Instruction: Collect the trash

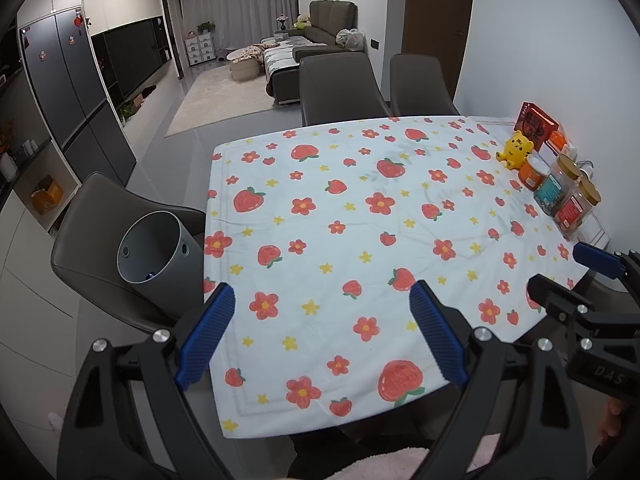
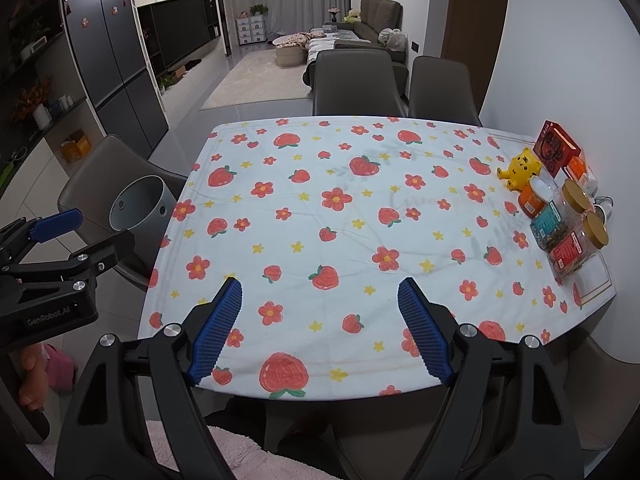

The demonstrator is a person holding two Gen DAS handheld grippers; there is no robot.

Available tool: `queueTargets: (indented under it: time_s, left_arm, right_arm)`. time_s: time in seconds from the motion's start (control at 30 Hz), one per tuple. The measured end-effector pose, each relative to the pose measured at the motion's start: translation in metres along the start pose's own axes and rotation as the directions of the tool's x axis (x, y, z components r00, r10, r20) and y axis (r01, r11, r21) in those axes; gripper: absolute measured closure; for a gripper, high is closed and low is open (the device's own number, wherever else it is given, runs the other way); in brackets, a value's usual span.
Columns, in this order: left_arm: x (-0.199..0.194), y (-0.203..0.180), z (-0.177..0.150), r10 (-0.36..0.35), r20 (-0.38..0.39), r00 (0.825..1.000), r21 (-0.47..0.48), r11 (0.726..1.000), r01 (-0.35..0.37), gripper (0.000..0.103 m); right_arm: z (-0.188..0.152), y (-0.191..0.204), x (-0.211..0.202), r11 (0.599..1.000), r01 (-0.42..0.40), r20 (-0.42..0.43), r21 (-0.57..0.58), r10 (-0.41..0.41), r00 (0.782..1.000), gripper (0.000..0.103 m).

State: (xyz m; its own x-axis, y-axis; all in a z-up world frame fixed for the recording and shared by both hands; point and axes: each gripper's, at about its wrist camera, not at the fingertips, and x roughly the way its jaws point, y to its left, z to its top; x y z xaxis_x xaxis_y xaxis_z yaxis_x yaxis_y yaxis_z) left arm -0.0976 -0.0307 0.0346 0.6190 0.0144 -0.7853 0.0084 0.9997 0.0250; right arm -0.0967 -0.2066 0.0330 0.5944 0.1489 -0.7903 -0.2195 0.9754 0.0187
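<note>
Oddly, no loose trash can be made out anywhere on the table (image 1: 592,236), whose top is almost wholly hidden under a strawberry-and-flower cloth (image 1: 360,240). A grey cylindrical bin (image 1: 160,256) stands just off the table's left edge, on or against a chair (image 1: 88,240); its base is hidden, and something small and bluish lies inside, too tiny to identify. Along the right edge sit a yellow toy (image 2: 520,168), a red box (image 2: 556,148) and lidded jars (image 2: 572,232), their labels unreadable. The left gripper (image 1: 320,332) and right gripper (image 2: 320,328) hover over the near edge, both spread wide and empty.
</note>
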Motion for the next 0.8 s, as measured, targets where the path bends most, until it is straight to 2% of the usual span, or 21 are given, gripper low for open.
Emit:
queueTargets:
  time_s: [0.33, 0.8]
  left_arm:
    - [0.0010, -0.0012, 0.0029, -0.022, 0.003, 1.000, -0.011, 1.000, 0.022, 0.014]
    - [0.0048, -0.0002, 0.0018, -0.010, -0.005, 1.000, -0.012, 1.000, 0.010, 0.014]
  right_arm:
    - [0.0005, -0.0008, 0.0001, 1.000, 0.001, -0.001, 0.000, -0.001, 1.000, 0.025]
    - [0.0014, -0.0012, 0.0002, 1.000, -0.002, -0.002, 0.000, 0.002, 1.000, 0.025]
